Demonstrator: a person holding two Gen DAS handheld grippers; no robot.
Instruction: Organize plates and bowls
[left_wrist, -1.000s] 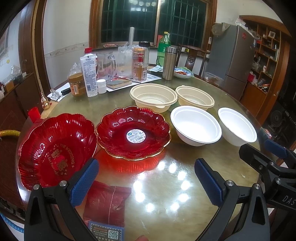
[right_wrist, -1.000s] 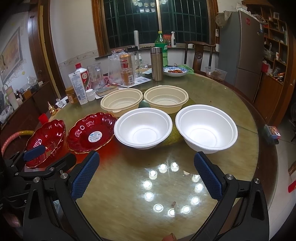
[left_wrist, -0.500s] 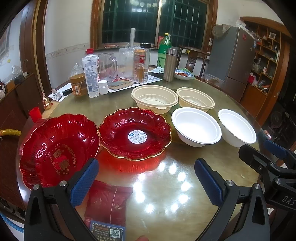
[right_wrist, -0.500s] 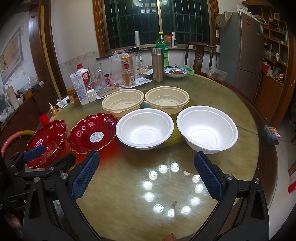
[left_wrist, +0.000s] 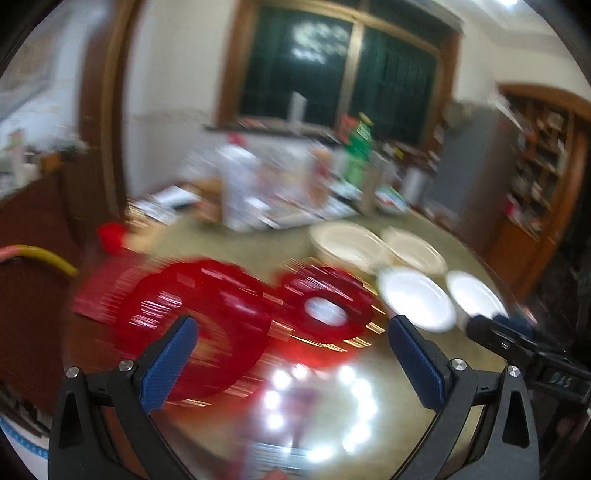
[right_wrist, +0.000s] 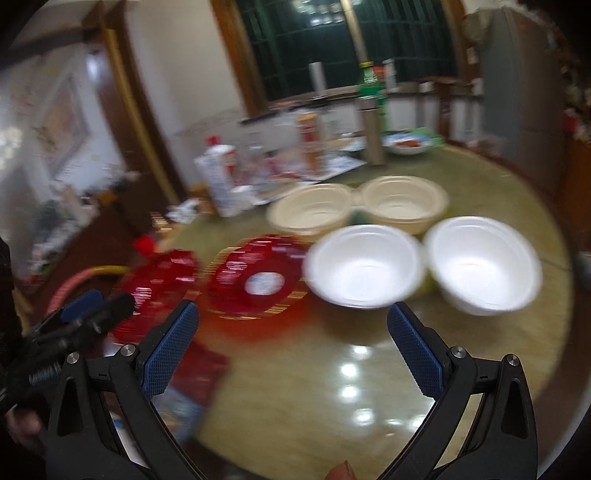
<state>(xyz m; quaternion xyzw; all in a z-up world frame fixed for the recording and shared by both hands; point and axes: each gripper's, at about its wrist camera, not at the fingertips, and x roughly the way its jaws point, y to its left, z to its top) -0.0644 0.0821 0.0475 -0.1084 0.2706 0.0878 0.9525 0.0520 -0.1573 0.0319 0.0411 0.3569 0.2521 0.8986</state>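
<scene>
Both views are motion-blurred. The left gripper (left_wrist: 291, 354) is held w/ jaws wide apart, nothing between them; the right gripper (right_wrist: 291, 350) likewise, spread and empty. The plain red scalloped plate (left_wrist: 192, 325) lies just ahead of the left jaws, its near rim overlapped by the left pad in the left wrist view, w/ the stickered red plate (left_wrist: 327, 304) beside it. The white bowls (right_wrist: 365, 269) (two, side by side) sit ahead of the right jaws. Judged: plates fall nearer the left, bowls nearer the right.
</scene>
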